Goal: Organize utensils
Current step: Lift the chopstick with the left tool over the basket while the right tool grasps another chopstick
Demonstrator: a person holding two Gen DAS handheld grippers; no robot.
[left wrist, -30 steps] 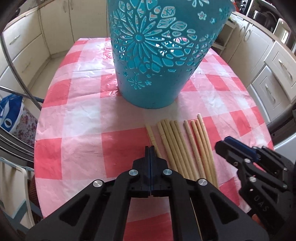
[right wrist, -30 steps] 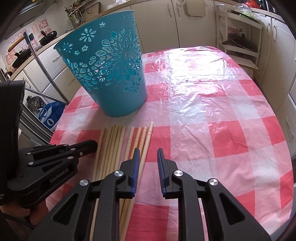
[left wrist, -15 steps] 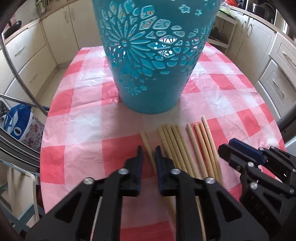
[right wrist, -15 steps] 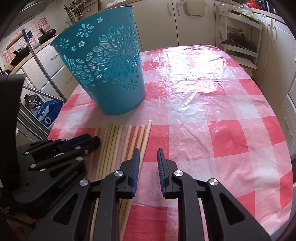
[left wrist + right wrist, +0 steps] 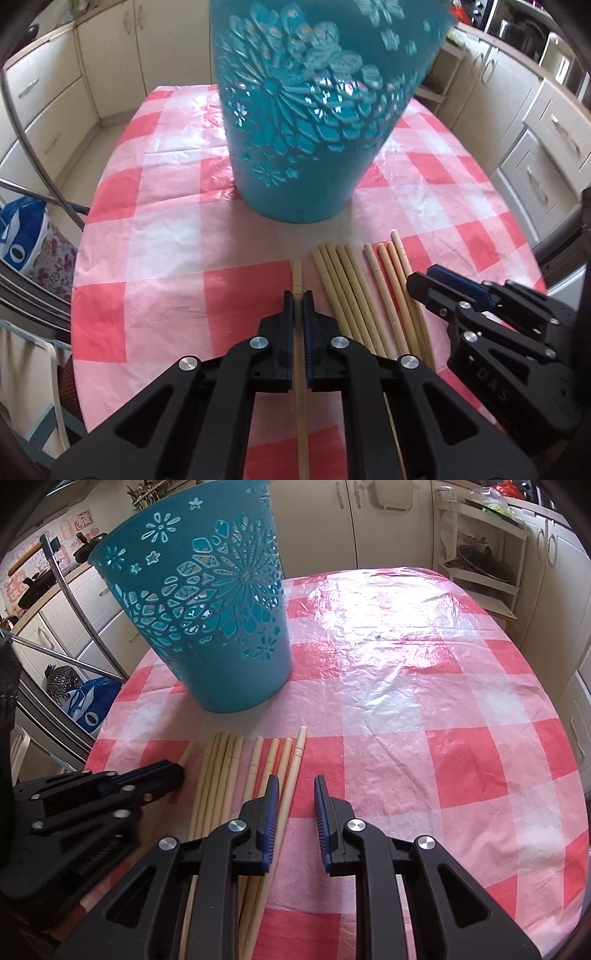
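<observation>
Several wooden chopsticks lie side by side on the red-and-white checked tablecloth, in front of a teal cut-out basket. My left gripper is shut on the leftmost chopstick, which runs back between its fingers. In the right wrist view the left gripper sits left of the chopstick row, below the basket. My right gripper is open and empty, its left finger over the rightmost chopsticks. It shows at the right of the left wrist view.
The table is oval, with its edge close on the left and right. Cream kitchen cabinets surround it. A metal rack and a blue bag stand at the left.
My left gripper opened, moved over the leftmost chopstick and closed on it. That chopstick now points straight ahead, apart from the row. The right gripper has stayed open and nearly still.
</observation>
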